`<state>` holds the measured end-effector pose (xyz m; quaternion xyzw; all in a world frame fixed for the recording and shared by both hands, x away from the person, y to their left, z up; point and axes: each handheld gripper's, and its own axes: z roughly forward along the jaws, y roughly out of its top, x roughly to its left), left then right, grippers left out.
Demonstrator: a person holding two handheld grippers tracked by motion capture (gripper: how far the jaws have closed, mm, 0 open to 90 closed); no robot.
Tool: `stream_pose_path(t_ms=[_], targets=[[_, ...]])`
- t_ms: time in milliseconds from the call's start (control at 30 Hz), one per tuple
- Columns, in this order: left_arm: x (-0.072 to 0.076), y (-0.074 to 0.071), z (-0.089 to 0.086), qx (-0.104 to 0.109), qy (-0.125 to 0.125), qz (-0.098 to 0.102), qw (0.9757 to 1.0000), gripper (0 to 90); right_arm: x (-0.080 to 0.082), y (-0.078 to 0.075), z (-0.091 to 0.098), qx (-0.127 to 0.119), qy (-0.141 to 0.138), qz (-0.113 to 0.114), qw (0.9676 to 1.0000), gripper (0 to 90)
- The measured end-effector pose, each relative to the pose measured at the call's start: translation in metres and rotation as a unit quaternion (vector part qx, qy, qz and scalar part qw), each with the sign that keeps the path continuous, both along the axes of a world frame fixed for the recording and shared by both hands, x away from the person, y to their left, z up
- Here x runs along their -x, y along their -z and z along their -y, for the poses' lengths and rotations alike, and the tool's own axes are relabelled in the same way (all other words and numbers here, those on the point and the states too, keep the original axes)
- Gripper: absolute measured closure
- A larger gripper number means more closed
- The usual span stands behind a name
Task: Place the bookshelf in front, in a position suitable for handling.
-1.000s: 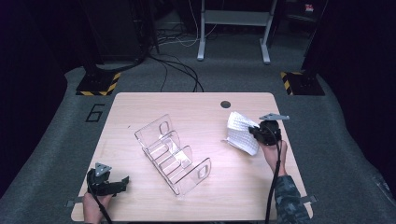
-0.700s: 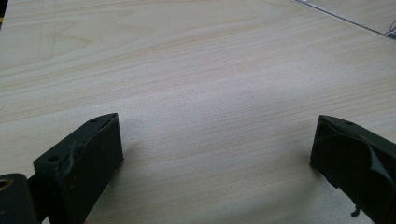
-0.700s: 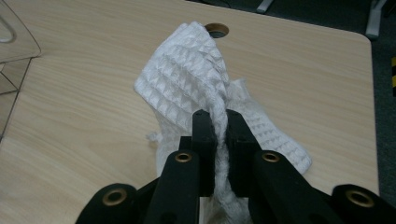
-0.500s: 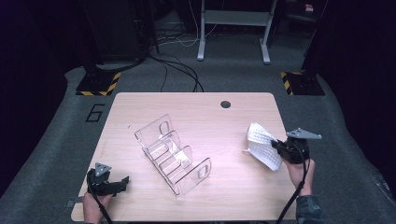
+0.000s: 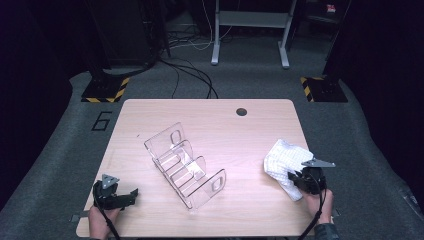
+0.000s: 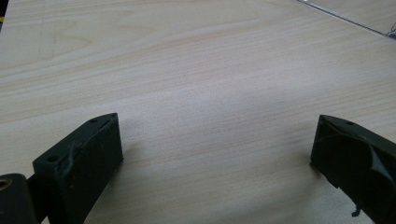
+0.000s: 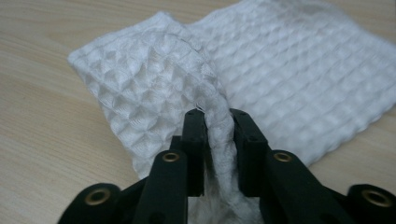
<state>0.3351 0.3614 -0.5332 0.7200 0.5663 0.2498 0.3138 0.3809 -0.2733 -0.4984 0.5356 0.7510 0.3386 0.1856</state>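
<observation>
A white waffle-weave cloth (image 5: 282, 159) lies on the wooden table (image 5: 210, 115) close to its right edge. My right gripper (image 5: 296, 178) sits at the cloth's near end. In the right gripper view a raised fold of the cloth (image 7: 299, 70) stands between the two jaws of the right gripper (image 7: 218, 127) and touches both pads; the jaws have just been opening slightly around it. My left gripper (image 5: 131, 194) rests at the table's front left corner. Its jaws stand wide apart over bare wood in the left gripper view (image 6: 215, 149), with nothing between them.
A clear acrylic rack (image 5: 185, 167) with several upright dividers stands slantwise in the middle of the table; its edge (image 6: 345, 18) shows at the top right of the left gripper view. A round cable hole (image 5: 241, 111) sits near the far edge. Dark carpet and stands surround the table.
My right gripper has carried the cloth from the far right part of the table toward the near right edge and lowered it onto the wood. The left gripper has stayed put.
</observation>
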Motion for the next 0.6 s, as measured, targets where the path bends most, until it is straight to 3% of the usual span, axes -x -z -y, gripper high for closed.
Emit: stream_pose_path(t_ms=[100,167,333,433,567,600], targets=[[-0.001,0.000,0.000,0.002,0.001,0.000,1.0000,1.4,0.004,-0.004,-0.002,0.007,-0.004,0.003,1.0000,49.6],[-0.003,0.000,0.000,-0.001,0.002,0.000,1.0000,1.0,0.005,-0.007,-0.002,0.009,-0.003,0.007,0.9999,45.2],[-0.004,-0.001,0.001,-0.005,-0.004,-0.007,1.0000,0.2,0.017,-0.033,-0.007,0.013,-0.012,0.033,0.9993,26.8],[-0.004,-0.002,0.002,-0.007,-0.012,-0.010,0.9999,0.4,0.021,-0.043,-0.010,0.017,-0.020,0.043,0.9987,23.5],[-0.004,-0.006,0.003,0.009,-0.014,0.002,0.9999,1.7,0.025,-0.056,-0.015,0.018,-0.028,0.056,0.9979,21.9],[-0.004,-0.009,0.003,0.013,-0.012,0.008,0.9998,2.6,0.028,-0.064,-0.022,0.014,-0.038,0.069,0.9968,22.0]])
